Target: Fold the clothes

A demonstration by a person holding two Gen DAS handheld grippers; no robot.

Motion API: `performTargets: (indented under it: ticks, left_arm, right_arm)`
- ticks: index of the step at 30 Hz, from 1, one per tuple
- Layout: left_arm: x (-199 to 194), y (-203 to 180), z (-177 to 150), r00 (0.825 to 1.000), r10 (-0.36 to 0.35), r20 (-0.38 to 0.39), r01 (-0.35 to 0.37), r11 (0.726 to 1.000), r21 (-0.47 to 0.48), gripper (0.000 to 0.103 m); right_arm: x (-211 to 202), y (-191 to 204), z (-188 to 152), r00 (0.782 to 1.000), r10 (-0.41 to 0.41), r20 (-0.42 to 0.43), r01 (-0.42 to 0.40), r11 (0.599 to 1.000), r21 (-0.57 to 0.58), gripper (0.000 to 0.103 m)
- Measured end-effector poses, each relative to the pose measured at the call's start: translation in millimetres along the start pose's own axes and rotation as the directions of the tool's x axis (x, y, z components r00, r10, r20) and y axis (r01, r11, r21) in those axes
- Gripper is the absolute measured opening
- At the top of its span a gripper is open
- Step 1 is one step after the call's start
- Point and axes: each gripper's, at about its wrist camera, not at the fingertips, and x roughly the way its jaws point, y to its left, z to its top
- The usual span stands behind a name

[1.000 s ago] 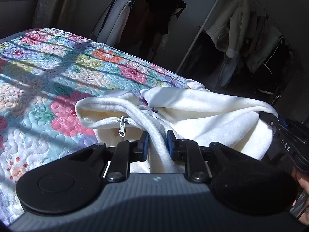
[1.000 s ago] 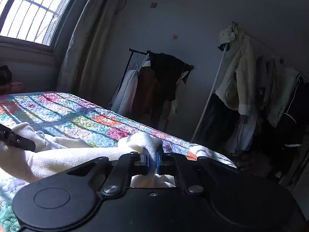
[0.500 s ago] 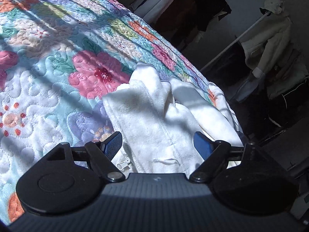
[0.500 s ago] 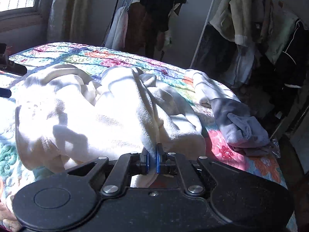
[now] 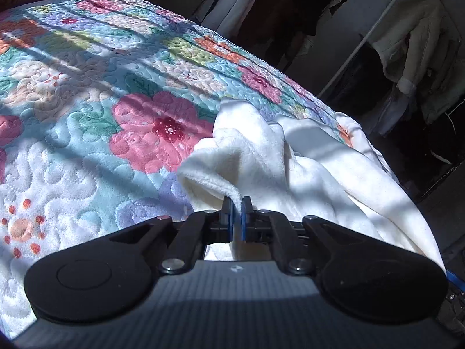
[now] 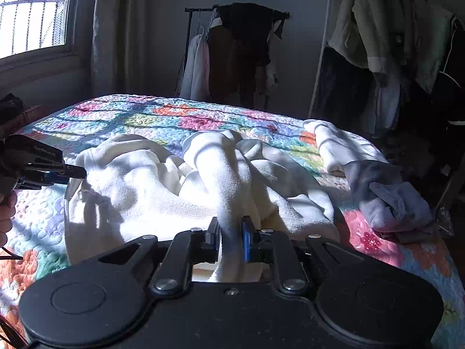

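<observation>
since half a second ago the left gripper (image 5: 237, 203) has gone from wide open over the fleece to pinching it, and the right gripper (image 6: 230, 226) is letting its jaws out from a tight pinch to a narrow gap.

the left jaws are sitting nearly closed on a thin fold at the near edge of the white fleece garment (image 5: 261, 157). the right jaws are standing slightly apart with a thicker roll of the same garment (image 6: 232, 174) running between them and touching both pads.

the garment is lying bunched on the floral quilt (image 5: 87, 145) of the bed, toward its right side and near corner. in the right wrist view the left gripper (image 6: 74, 171) is meeting the garment's far left edge, with the left hand (image 6: 5, 212) showing at the frame border.

to the left of the garment a broad stretch of sunlit quilt is lying open. to the right, a second white piece (image 6: 334, 145) and a grey cloth (image 6: 389, 197) are crowding the bed's edge, touching each other. beyond the bed, a clothes rack (image 6: 238, 55) and hanging coats (image 6: 377, 29) are standing against the wall, well apart from the garment.
</observation>
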Motion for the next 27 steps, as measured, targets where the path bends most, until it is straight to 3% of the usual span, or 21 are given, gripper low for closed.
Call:
performTargets:
  ticks: [2, 5, 8, 12, 17, 19, 21, 24, 27]
  left_arm:
    - [-6.9, -7.9, -2.7, 0.999, -0.028, 0.033, 0.027, 0.999, 0.037, 0.004]
    - [-17.2, -19.7, -2.7, 0.994, -0.100, 0.044, 0.097, 0.994, 0.059, 0.004]
    - [-27.2, -36.5, -8.9, 0.988, -0.148, 0.037, 0.142, 0.981, 0.132, 0.004]
    - [-40.9, -72.4, -35.4, 0.987, -0.160, -0.003, 0.154, 0.942, 0.300, 0.004]
    - [-47.7, -94.2, -57.7, 0.975, -0.220, -0.039, 0.219, 0.904, 0.368, 0.004]
    - [-53.9, -99.0, -62.4, 0.962, -0.269, -0.053, 0.267, 0.873, 0.409, 0.004]
    - [-58.8, -100.6, -64.7, 0.949, -0.308, -0.071, 0.309, 0.856, 0.414, 0.004]
    - [-61.6, -101.1, -67.5, 0.938, -0.333, -0.096, 0.342, 0.846, 0.408, 0.004]
    - [-58.8, -96.7, -66.4, 0.932, -0.346, -0.108, 0.360, 0.850, 0.385, 0.004]
  right_arm:
    - [-5.1, 4.2, 6.6, 0.999, 0.024, 0.048, -0.023, 1.000, -0.005, 0.052]
    - [-7.2, 13.9, 12.5, 0.996, 0.056, 0.072, -0.054, 0.998, -0.027, 0.053]
    - [-0.6, 17.2, 16.2, 0.987, 0.149, 0.061, -0.151, 0.988, 0.024, 0.053]
    - [17.7, 21.3, 15.9, 0.975, 0.222, 0.028, -0.224, 0.970, 0.092, 0.054]
    - [28.4, 21.1, 15.6, 0.962, 0.271, 0.015, -0.270, 0.949, 0.161, 0.054]
    - [28.2, 18.9, 18.4, 0.955, 0.296, 0.025, -0.295, 0.938, 0.180, 0.056]
    - [31.2, 18.4, 21.2, 0.933, 0.360, 0.015, -0.356, 0.914, 0.195, 0.069]
    - [37.1, 20.8, 23.3, 0.899, 0.438, -0.006, -0.426, 0.876, 0.226, 0.069]
    - [47.3, 23.2, 32.3, 0.881, 0.471, -0.028, -0.452, 0.859, 0.240, 0.070]
